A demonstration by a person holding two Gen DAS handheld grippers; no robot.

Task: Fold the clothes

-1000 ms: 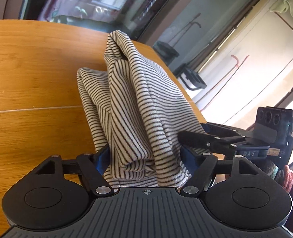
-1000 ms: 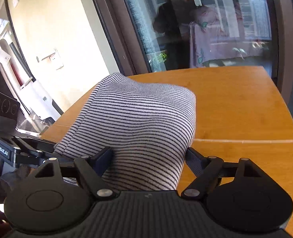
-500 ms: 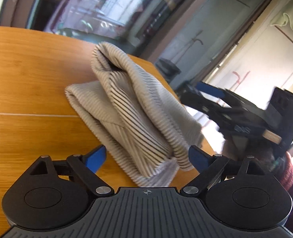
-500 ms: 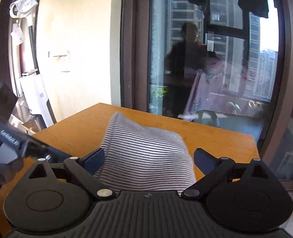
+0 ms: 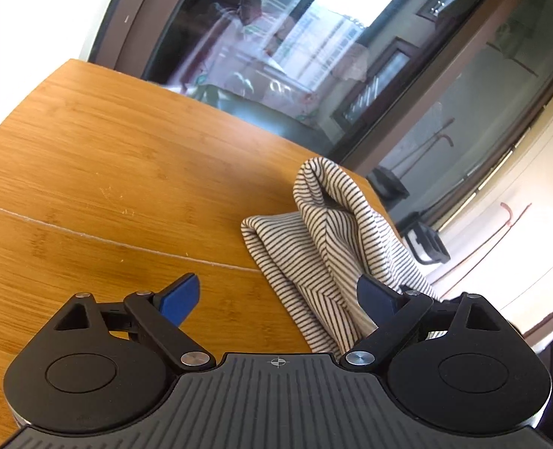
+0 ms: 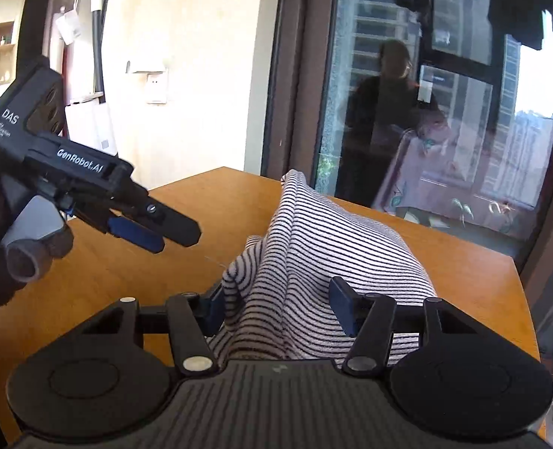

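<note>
A wooden table [image 6: 463, 254] with a warm bamboo grain stands against a large window [image 6: 444, 93]. A pale seam line [image 5: 89, 237] crosses the tabletop. The window has a dark brown frame [image 6: 295, 75], and its glass carries a dim reflection of a person [image 6: 392, 86]. High-rise buildings [image 6: 527, 131] show outside in bright daylight. A pink flowered cloth [image 6: 444, 172] hangs beyond the glass, with small plants [image 6: 459, 207] low beside it. To the left of the window the wall [image 6: 201, 56] is cream and bears a white socket [image 6: 156, 88]. A white upright appliance [image 6: 85, 37] stands near that wall. Sunlight falls strongly across the wall and table.
</note>
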